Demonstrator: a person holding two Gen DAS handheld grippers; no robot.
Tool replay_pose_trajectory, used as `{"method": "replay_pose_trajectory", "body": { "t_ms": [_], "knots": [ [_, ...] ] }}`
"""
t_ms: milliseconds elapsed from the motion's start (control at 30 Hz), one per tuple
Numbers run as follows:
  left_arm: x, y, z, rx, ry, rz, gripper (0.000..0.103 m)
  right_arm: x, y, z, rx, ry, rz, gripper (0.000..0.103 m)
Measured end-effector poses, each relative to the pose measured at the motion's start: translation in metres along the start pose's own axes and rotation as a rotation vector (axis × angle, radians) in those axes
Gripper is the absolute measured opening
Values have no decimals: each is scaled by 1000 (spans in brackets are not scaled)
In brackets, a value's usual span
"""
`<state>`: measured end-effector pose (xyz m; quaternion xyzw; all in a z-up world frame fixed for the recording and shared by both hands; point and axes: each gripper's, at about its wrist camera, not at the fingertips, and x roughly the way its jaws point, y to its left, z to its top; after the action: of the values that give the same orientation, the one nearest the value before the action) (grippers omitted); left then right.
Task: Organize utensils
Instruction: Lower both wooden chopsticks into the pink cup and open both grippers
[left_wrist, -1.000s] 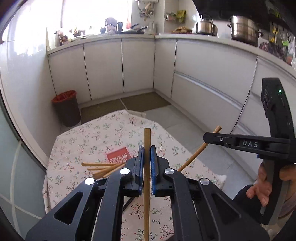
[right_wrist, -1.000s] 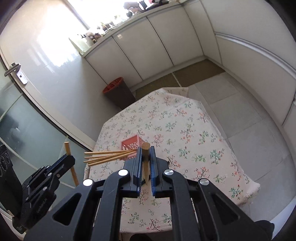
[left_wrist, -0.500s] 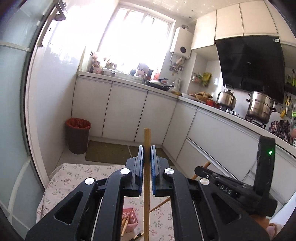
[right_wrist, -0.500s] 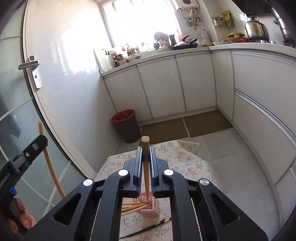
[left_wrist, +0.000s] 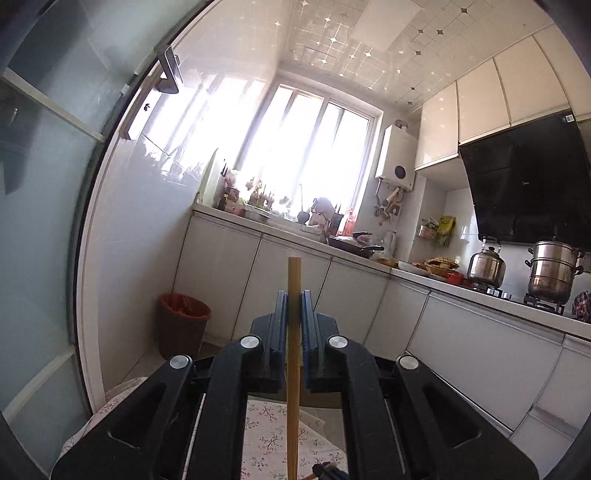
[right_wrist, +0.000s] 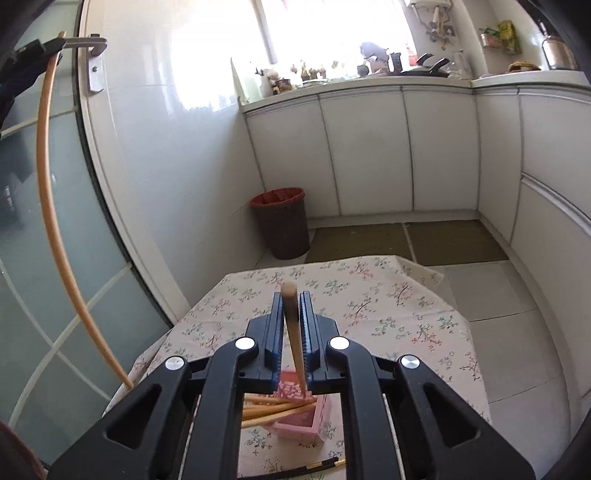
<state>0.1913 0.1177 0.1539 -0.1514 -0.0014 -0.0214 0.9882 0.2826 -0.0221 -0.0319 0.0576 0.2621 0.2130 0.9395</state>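
Floral tablecloth (right_wrist: 388, 306) spreads bare beyond pink holder (right_wrist: 306, 417) below right tool (right_wrist: 291, 321).

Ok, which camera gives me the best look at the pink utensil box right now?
The right wrist view. The pink box sits on the flowered tablecloth just below the right hand-held gripper, with several chopsticks sticking out of it. The left wrist view points level at the kitchen and does not show the box.
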Motion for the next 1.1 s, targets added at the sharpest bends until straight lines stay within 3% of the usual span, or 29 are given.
{"method": "replay_pose_trajectory", "body": {
  "t_ms": [33,67,100,300,500,533,567,600,667,767,800,867,967,1100],
  "knots": [
    [2,-1,-2,4,3,6,6,-3,-3,-2,4,1,8,22],
    [3,-3,-4,9,5,13,6,-8,-7,-2,15,-12,14,36],
    [4,-4,-7,13,8,21,6,-12,-9,-2,25,-24,10,39],
    [12,-14,-20,25,16,57,6,-43,-31,7,71,-70,-17,39],
    [24,-29,-48,86,-46,136,7,-53,-54,5,107,-77,-51,39],
    [26,-30,-59,109,-59,160,18,-53,-59,3,115,-74,-56,39],
    [29,-28,-68,119,-53,176,37,-53,-62,1,126,-72,-59,39],
    [31,-26,-78,118,-38,192,44,-54,-65,-2,138,-70,-61,39],
    [28,-16,-85,78,-10,202,47,-55,-70,-6,152,-66,-65,39],
    [8,-9,-72,40,-37,198,58,-57,-72,-9,160,-63,-72,39],
    [-1,-9,-63,37,-52,183,60,-58,-71,-9,162,-65,-72,39],
    [-25,-12,-43,37,-89,134,75,-64,-69,-8,168,-77,-68,39],
    [-63,-17,-23,82,-133,82,83,-74,-67,-7,187,-95,-67,40],
    [-87,-16,-12,115,-34,-18,89,-85,-68,-14,232,-79,-80,46]
  ]
}}
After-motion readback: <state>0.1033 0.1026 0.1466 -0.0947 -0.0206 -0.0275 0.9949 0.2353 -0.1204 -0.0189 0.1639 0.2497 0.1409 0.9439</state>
